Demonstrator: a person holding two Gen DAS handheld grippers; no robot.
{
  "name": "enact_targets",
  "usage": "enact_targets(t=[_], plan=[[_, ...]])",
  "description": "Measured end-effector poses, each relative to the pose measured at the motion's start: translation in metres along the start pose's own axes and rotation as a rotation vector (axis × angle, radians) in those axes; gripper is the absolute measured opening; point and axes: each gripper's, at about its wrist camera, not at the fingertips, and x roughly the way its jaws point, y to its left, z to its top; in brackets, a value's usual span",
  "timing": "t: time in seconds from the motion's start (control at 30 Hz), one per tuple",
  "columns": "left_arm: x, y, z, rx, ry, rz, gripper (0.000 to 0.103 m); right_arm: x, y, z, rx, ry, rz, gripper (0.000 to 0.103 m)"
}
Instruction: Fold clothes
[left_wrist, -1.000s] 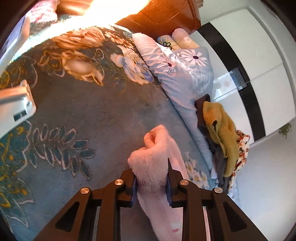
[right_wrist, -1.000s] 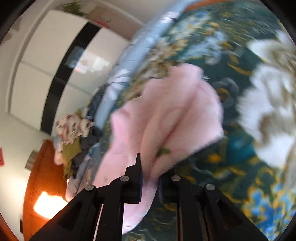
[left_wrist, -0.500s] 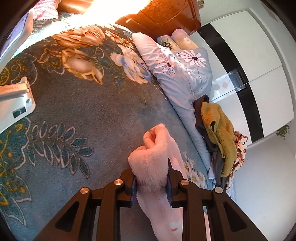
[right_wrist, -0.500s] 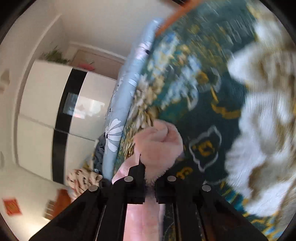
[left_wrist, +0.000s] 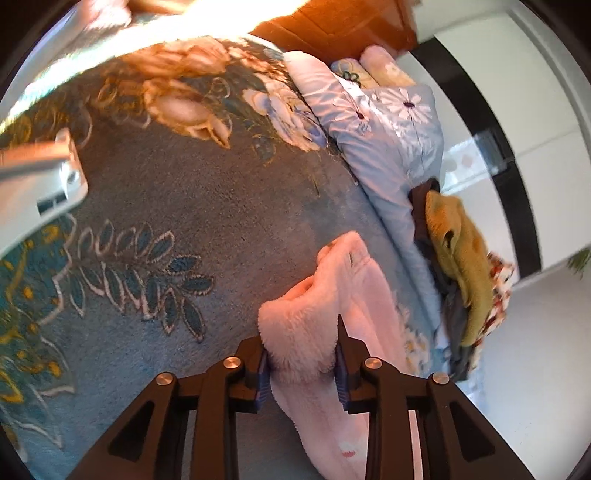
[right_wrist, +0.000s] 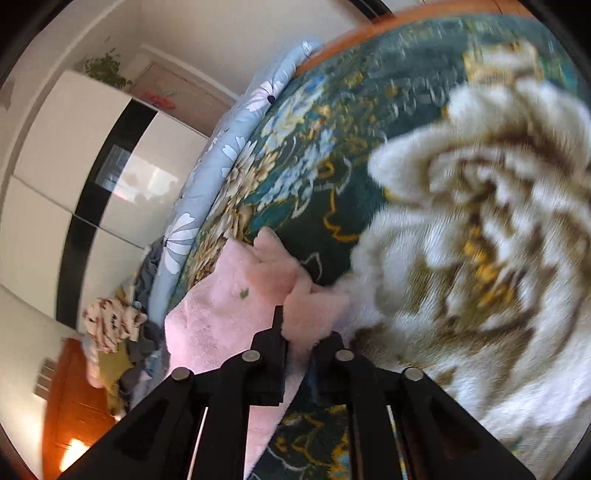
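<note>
On the left, the left gripper (left_wrist: 301, 363) has its fingers (left_wrist: 261, 373) pinching a bunched fold of the pink fleece garment (left_wrist: 354, 295), which lies on the floral blanket (left_wrist: 184, 206) near the bed's right edge, beside the pale blue quilt (left_wrist: 391, 147) that runs along that edge. A pile of clothes (left_wrist: 458, 266) with a mustard piece on top sits on the quilt. A white device (left_wrist: 40, 184) juts in at the far left. On the right, the right gripper (right_wrist: 301, 338) has its fingers (right_wrist: 275, 347) nearly pressed together, pinching another edge of the pink fleece garment (right_wrist: 221, 302) on the floral blanket (right_wrist: 332, 184).
</note>
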Motion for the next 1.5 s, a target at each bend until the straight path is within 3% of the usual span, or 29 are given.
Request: enact_targets(t=[0.03,0.17,0.37,0.5,0.6,0.7,0.77,0.83,0.93,1.0,1.1,1.23,1.3,1.5], plan=[[-0.001,-0.002,0.0,0.011,0.003,0.013,0.032,-0.005,0.003,0.002,-0.016,-0.018,-0.038,0.029],[-0.004,-0.01,0.0,0.06,0.018,0.063,0.037,-0.029,0.008,0.01,-0.004,-0.094,-0.091,0.031],[-0.019,-0.014,-0.004,0.131,0.029,0.141,0.046,0.001,0.051,-0.001,-0.136,0.059,-0.099,0.032],[-0.051,-0.027,-0.01,0.235,-0.057,0.296,0.047,0.026,0.058,-0.003,-0.112,0.098,-0.167,0.032],[-0.064,-0.064,-0.022,0.38,-0.112,0.275,0.05,0.038,0.057,-0.004,-0.096,0.126,-0.227,0.032],[-0.048,-0.1,-0.042,0.472,-0.071,0.169,0.055,0.043,0.059,-0.003,-0.068,0.126,-0.263,0.031],[-0.03,-0.123,-0.058,0.527,-0.015,0.089,0.055,0.045,0.064,-0.003,-0.07,0.127,-0.291,0.007],[-0.003,-0.142,-0.077,0.556,0.072,0.019,0.055,0.045,0.069,-0.002,-0.081,0.13,-0.304,0.006],[0.028,-0.166,-0.104,0.569,0.2,-0.078,0.055,0.025,0.077,0.004,-0.057,0.089,-0.193,0.004],[0.041,-0.177,-0.12,0.595,0.263,-0.118,0.055,-0.011,0.085,0.012,-0.061,0.021,-0.09,0.004],[0.052,-0.184,-0.132,0.612,0.301,-0.123,0.055,-0.054,0.073,0.011,-0.104,-0.042,-0.059,0.004],[0.07,-0.18,-0.141,0.584,0.366,-0.108,0.055,-0.035,0.017,-0.002,-0.029,0.063,-0.145,0.004],[0.073,-0.176,-0.142,0.574,0.376,-0.101,0.055,-0.024,-0.01,-0.007,0.035,0.094,-0.148,0.004],[0.075,-0.166,-0.139,0.551,0.372,-0.077,0.055,-0.022,-0.012,-0.003,-0.01,0.104,-0.168,0.004]])
